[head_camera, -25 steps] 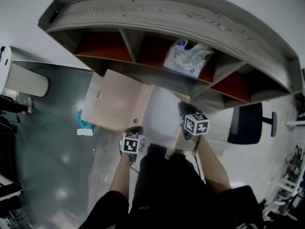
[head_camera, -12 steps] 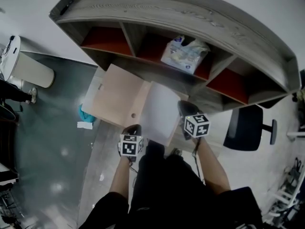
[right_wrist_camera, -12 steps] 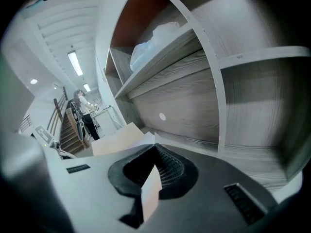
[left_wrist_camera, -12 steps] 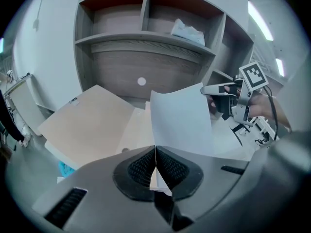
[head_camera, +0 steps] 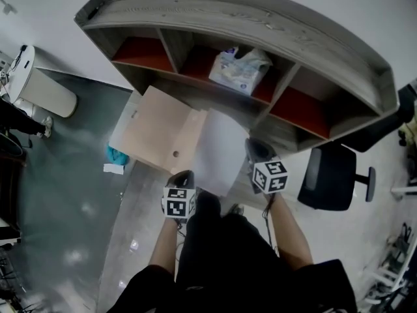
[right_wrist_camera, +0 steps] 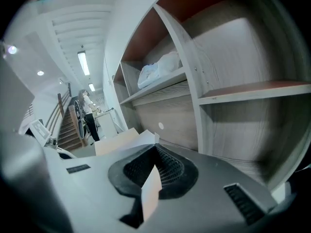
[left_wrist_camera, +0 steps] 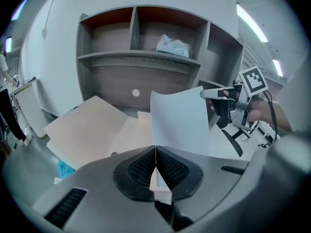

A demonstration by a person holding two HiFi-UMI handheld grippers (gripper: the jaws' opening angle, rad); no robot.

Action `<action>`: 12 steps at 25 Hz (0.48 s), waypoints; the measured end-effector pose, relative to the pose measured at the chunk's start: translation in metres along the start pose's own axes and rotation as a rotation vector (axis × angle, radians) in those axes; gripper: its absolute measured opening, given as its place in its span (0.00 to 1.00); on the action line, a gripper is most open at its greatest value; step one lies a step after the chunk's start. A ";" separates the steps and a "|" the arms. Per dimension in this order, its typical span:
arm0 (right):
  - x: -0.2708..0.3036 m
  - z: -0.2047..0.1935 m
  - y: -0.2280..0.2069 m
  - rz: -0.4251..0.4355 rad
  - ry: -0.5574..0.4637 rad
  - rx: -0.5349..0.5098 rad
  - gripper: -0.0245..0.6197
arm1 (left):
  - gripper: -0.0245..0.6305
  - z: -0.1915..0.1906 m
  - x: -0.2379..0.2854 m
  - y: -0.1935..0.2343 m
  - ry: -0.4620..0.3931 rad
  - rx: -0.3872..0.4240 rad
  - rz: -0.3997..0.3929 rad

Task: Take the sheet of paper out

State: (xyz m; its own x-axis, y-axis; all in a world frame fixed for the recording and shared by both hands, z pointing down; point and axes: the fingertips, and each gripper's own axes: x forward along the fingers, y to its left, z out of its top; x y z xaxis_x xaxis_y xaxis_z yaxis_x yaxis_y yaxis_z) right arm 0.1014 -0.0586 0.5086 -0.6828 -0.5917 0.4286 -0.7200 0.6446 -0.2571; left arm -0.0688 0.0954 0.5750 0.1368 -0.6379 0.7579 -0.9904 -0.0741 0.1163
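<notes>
Your left gripper (left_wrist_camera: 155, 154) has its jaws fully together. A thin cream edge is pinched in the seam between the pads and shows again below them. By its colour it looks like the lower edge of the tan folder (head_camera: 156, 132), though the match is not certain. The folder lies open, held up in front of the shelf unit (head_camera: 260, 25), with its larger flap spread to the left in the head view.

Your right gripper (right_wrist_camera: 156, 154) is also closed, with a pale sheet edge clamped between its pads. The left gripper view shows those jaws on the upper right corner of the white sheet of paper (head_camera: 218, 149).

The sheet stands nearly upright between your 2 grippers, over the right-hand flap of the folder. Its lower edge runs down to the left gripper's jaw tips and is hidden behind them. Whether it has fully cleared the folder cannot be told.

The shelf unit has 2 rows of compartments. A crumpled plastic bag (head_camera: 238, 70) sits in a middle compartment of the upper row. A dark office chair (head_camera: 332, 178) stands on the floor to your right, well apart from the folder.
</notes>
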 end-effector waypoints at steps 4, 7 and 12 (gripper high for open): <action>-0.023 0.001 -0.009 -0.010 -0.021 -0.005 0.07 | 0.11 -0.003 -0.004 -0.021 -0.026 0.001 0.004; -0.040 0.001 -0.014 -0.012 -0.035 -0.003 0.07 | 0.11 -0.005 -0.008 -0.037 -0.035 0.005 0.002; -0.072 0.009 -0.018 -0.040 -0.082 -0.050 0.07 | 0.11 -0.003 -0.014 -0.064 -0.085 0.013 0.015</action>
State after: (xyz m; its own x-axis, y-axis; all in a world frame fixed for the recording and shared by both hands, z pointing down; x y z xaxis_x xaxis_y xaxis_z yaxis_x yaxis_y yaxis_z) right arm 0.1624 -0.0321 0.4747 -0.6633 -0.6533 0.3650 -0.7409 0.6420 -0.1973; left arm -0.0076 0.1115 0.5593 0.1205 -0.7020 0.7019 -0.9926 -0.0735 0.0968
